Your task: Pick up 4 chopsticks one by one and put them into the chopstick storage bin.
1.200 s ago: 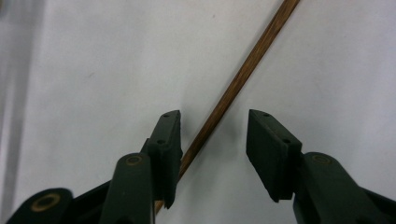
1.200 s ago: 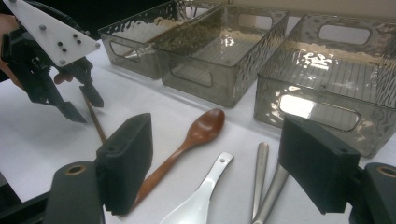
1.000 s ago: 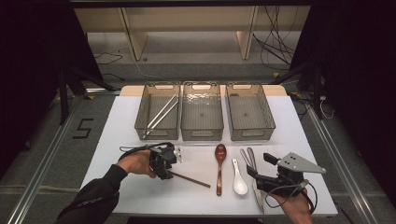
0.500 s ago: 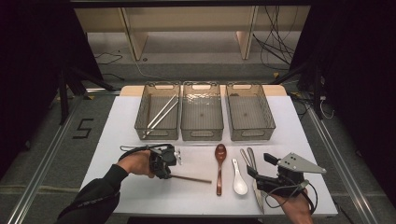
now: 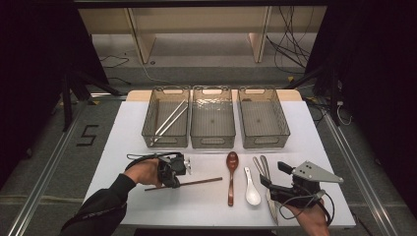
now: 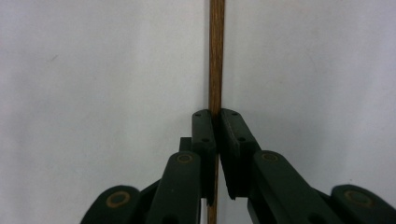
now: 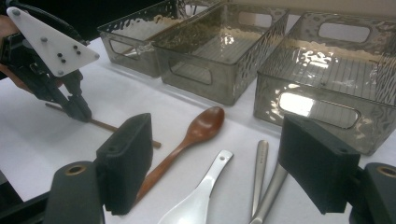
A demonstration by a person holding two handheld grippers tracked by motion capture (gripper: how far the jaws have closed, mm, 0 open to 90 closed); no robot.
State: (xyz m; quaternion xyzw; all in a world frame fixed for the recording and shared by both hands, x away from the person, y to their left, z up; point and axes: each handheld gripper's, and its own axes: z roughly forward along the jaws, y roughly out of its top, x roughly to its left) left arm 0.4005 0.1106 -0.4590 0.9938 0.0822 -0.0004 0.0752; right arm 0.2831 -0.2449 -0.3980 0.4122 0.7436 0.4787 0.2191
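Your left gripper (image 6: 216, 140) has just clamped its jaws onto the brown wooden chopstick (image 6: 216, 56), which lies flat on the white table (image 5: 123, 128) near its front-left edge. Your right gripper (image 7: 219, 172) hovers with jaws spread wide, empty, above the metal spoons (image 7: 261, 177).

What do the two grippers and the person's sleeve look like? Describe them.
Both grippers are black with two blocky jaws. The right gripper carries a grey three-cornered plate with dark dots, and a black cable loops from it. The left gripper has brass-coloured pivot rings. A black sleeve covers the left forearm.
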